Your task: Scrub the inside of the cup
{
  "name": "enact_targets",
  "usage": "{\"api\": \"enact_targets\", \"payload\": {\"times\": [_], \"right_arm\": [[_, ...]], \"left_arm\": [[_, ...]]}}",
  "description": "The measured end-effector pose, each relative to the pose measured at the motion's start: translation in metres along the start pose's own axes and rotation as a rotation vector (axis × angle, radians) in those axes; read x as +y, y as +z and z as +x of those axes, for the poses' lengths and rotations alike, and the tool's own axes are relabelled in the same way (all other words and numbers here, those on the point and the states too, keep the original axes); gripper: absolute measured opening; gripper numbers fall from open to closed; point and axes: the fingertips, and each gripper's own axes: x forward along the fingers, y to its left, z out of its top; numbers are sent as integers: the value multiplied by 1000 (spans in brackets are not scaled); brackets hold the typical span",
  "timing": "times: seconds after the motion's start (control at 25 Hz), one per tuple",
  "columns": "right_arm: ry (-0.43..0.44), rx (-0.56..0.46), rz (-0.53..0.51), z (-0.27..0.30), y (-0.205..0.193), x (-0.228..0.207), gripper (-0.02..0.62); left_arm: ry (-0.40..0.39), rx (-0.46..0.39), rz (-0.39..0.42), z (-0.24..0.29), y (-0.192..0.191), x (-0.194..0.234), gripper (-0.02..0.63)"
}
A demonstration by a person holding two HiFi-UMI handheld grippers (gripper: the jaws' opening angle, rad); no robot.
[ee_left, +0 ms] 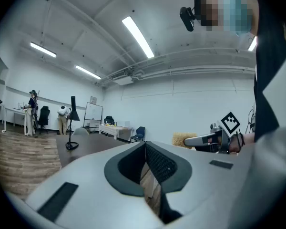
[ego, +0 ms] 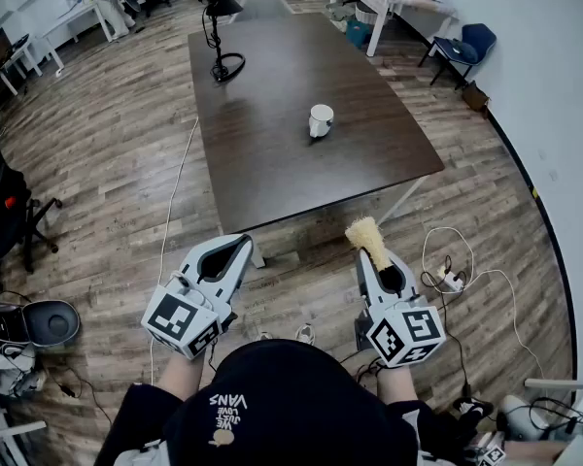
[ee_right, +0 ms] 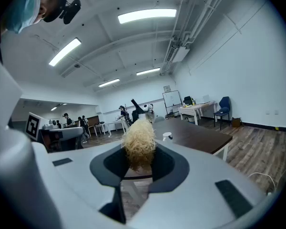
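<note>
We see left grey plastic gripper [ego: 235, 249] fully shut, jaws meeting, nothing between them. Right grey plastic gripper [ego: 376, 260] clamped on pale yellow fibrous scrubbing brush [ego: 367, 232], its shaggy rounded head poking beyond jaw tips. We count two grippers, smooth-shelled, each carrying one black-and-white marker cube. We count one brush and one small white glossy cup [ego: 321, 120], which sits on long dark brown wooden table [ego: 272, 163], well ahead of both grippers, touched by neither. Wood-plank floor [ego: 107, 192] beneath.

Smooth cup [ego: 321, 119], rough fibrous scrubber [ego: 367, 235] (matt table [ego: 272, 168]).
</note>
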Motion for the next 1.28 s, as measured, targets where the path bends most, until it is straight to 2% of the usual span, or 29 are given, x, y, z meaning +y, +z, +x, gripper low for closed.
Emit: {"api": "enact_targets", "payload": {"times": [0.6, 0.84, 1.08, 1.28], "right_arm": [[20, 3, 11, 6, 2, -29, 100], [37, 25, 23, 10, -2, -53, 100], [67, 41, 22, 11, -4, -81, 100], [98, 21, 32, 18, 3, -89, 100]], "left_arm": [[12, 9, 9, 33, -5, -9, 12], [46, 42, -5, 53, -20, -14, 12], [76, 35, -14, 73, -28, -28, 12], [83, 53, -23, 86, -32, -29, 12]]}}
